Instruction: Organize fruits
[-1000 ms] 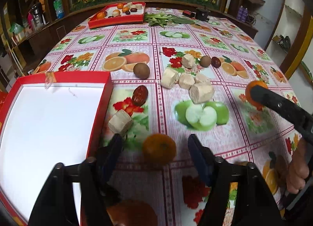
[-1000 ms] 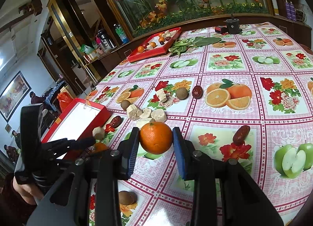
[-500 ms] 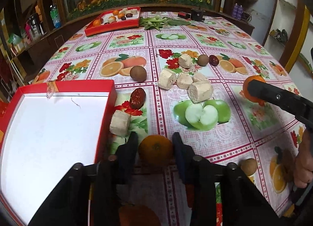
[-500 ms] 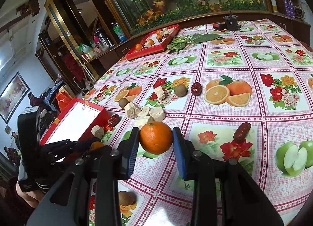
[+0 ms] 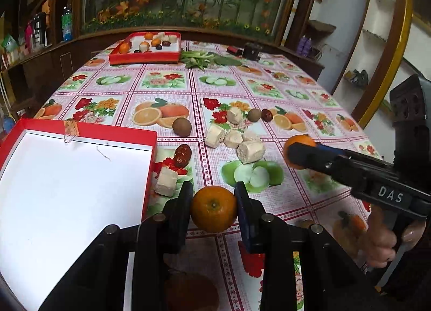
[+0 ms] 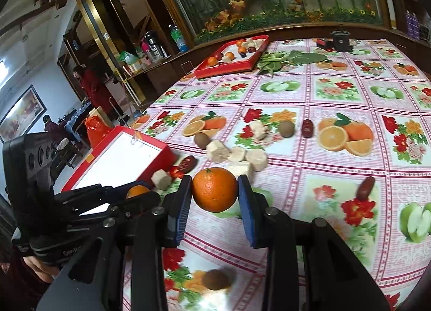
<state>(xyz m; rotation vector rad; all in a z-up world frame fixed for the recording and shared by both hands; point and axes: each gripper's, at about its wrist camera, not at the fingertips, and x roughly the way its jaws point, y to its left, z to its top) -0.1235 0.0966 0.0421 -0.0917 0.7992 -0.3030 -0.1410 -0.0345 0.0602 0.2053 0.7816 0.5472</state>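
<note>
The bench (image 5: 167, 79), under a fruit-print cloth, carries a red tray with a white floor (image 5: 67, 176) at its near left edge; this tray holds no fruit. A second red tray (image 5: 145, 53) at the far edge holds mixed fruit. Loose between them lie pale chunks (image 5: 249, 150), brown round fruits (image 5: 182, 127) and dark dates (image 5: 183, 154).

The left gripper (image 5: 214, 208) now pinches an orange (image 5: 214, 208) between its pads, just right of the near tray's wall; a second ago its fingers were spread wide around that orange as it sat on the cloth, and half a second ago they had narrowed onto it. The right gripper (image 6: 215, 193) still clamps its own orange (image 6: 215, 193) above the cloth, near the pale chunks, unchanged across the frames.
</note>
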